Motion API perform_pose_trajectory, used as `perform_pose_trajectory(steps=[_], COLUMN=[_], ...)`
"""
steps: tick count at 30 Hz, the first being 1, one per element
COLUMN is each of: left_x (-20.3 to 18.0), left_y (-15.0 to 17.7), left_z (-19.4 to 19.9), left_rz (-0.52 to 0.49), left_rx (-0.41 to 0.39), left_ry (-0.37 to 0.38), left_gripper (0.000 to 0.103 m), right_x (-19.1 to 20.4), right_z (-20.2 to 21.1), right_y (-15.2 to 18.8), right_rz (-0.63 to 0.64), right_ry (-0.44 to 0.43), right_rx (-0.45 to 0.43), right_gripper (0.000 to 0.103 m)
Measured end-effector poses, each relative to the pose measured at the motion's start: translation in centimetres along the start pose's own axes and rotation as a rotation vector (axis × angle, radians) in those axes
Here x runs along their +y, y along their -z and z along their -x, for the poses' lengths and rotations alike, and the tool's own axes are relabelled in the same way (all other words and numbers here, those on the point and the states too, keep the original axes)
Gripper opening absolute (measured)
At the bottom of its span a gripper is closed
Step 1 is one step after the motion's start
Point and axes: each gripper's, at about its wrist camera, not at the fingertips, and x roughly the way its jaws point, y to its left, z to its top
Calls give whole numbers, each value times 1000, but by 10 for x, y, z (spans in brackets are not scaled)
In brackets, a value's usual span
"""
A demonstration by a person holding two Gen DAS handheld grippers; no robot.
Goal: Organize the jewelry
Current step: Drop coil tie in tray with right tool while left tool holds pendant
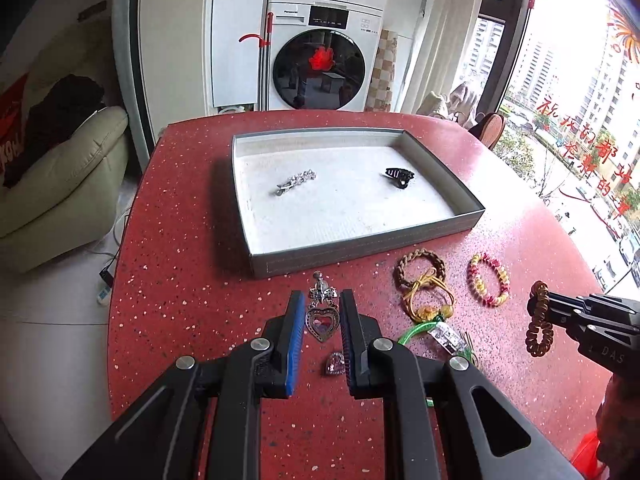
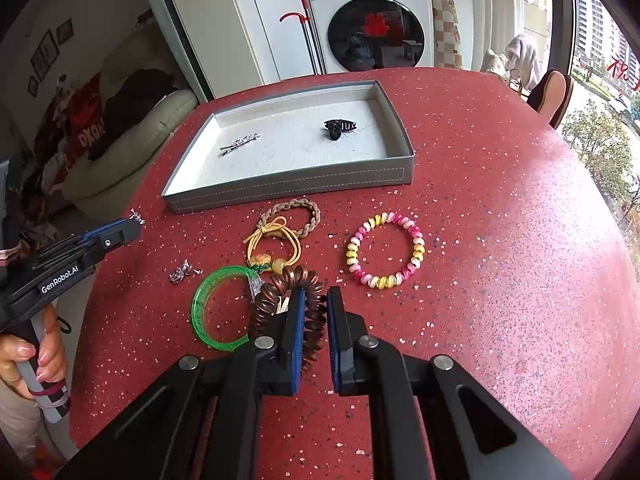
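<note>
L gripper (image 1: 322, 300) clamps heart pendant (image 1: 320, 322); R gripper (image 2: 314, 300) pinches brown coil hair tie (image 2: 280, 296).

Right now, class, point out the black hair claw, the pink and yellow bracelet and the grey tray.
black hair claw (image 1: 399, 177): left wrist view, its middle.
pink and yellow bracelet (image 2: 416, 245): right wrist view, right-side beads.
grey tray (image 2: 296, 189): right wrist view, near outer wall.
</note>
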Motion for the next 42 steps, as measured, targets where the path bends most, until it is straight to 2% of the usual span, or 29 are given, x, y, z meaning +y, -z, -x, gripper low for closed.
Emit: perform_pose_trajectory(steps=[9,13,21,25,30,36,42], left_x=[0,0,-5,-11,-11,-7,-8], left_y=[-53,-76,-108,-108,-104,-104,-106], left_z=[-22,-45,-97,-124,-153,-171,-177], left_rz=[19,18,24,7,9,-5,-10], left_rx=[-31,-18,47,118,181,199,183], left_ry=[-1,-12,-22,-7,-41,-122,-152], left_gripper=[36,36,36,36,36,36,36], right_x=[-12,-15,-17,-26,-36,-39,-39], right_z=[-15,-32,-81,-108,-136,-156,-166], right_y=[-71,-101,-147,-153,-153,-161,-164], right_rz=[-25,-37,-15,-27,-45,-41,-41], right_ry=[-29,-47,-13,9,36,71,85], right_rx=[-33,-22,17,72,122,131,123], right_gripper=[12,12,12,12,12,12,13])
